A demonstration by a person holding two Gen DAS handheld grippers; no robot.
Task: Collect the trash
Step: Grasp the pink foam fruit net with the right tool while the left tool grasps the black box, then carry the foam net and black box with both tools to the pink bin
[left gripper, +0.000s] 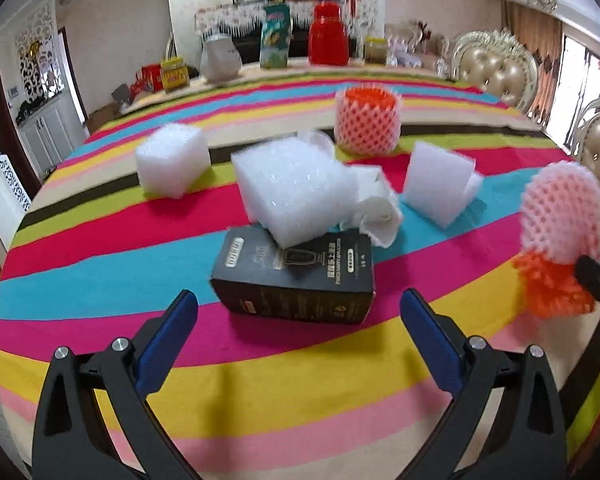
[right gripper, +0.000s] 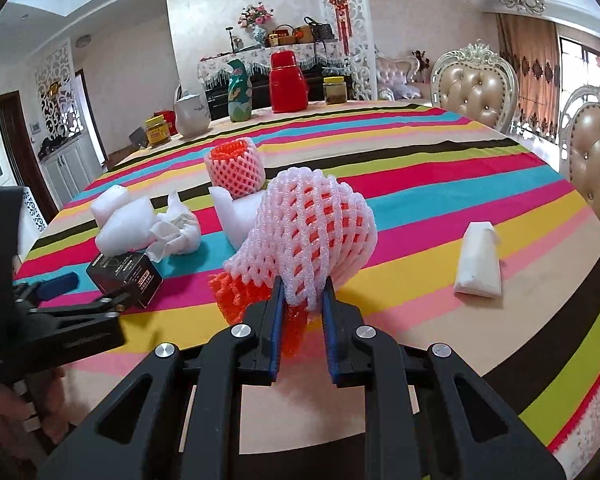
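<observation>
My right gripper (right gripper: 302,286) is shut on a pink and orange foam fruit net (right gripper: 316,224), held just above the striped tablecloth; the net also shows at the right of the left wrist view (left gripper: 560,216). My left gripper (left gripper: 298,308) is open and empty, its jaws either side of a black box (left gripper: 296,280) lying on the table. The black box also shows in the right wrist view (right gripper: 126,274). White foam pieces (left gripper: 296,188) and crumpled tissue (left gripper: 376,204) rest against the box's far side. A second foam net (left gripper: 368,120) stands further back.
A white foam cube (left gripper: 172,160) lies at left, a folded white foam sheet (left gripper: 440,184) at right. A white packet (right gripper: 480,260) lies right of my right gripper. A red flask (right gripper: 288,82), vase, jars and jug line the far edge. Padded chairs (right gripper: 472,88) stand on the right.
</observation>
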